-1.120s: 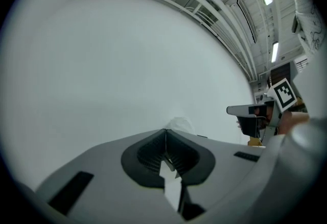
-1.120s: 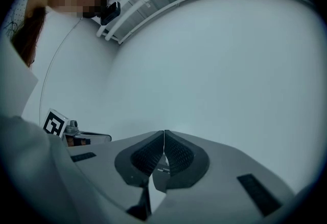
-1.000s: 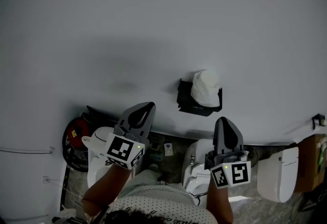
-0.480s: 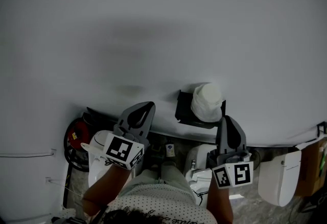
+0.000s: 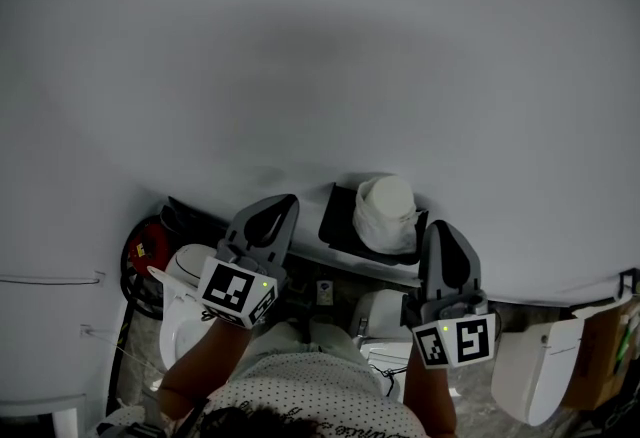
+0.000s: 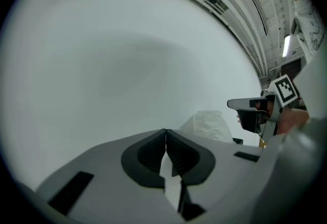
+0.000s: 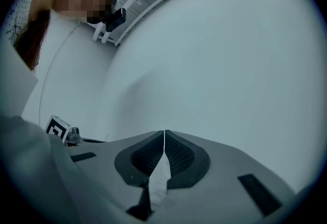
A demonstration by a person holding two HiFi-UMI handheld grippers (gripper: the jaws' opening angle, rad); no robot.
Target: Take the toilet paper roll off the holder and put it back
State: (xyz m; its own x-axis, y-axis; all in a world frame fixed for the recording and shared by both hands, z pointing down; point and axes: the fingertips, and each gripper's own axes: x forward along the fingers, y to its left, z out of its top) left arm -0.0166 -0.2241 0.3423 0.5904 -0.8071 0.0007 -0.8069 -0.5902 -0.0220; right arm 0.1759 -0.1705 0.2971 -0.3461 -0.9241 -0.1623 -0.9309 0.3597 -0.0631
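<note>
Head view: toilet paper roll (image 5: 386, 210) on holder (image 5: 338, 223), twelve o'clock between clenched, empty left gripper (image 5: 285, 203) and right gripper (image 5: 441, 228); bare wall (image 5: 300, 46) above.

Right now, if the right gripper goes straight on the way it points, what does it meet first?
Probably the white wall: nothing else shows ahead of the right gripper. The toilet paper roll sits left of its line; depth unclear.

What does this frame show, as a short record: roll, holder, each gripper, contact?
roll: toilet paper roll, white, sitting on the holder
holder: black holder on the white wall
left gripper: shut, nothing between the jaws; lower left of the roll in the head view
right gripper: shut, nothing between the jaws; lower right of the roll in the head view
contact: neither gripper touches the roll
</note>
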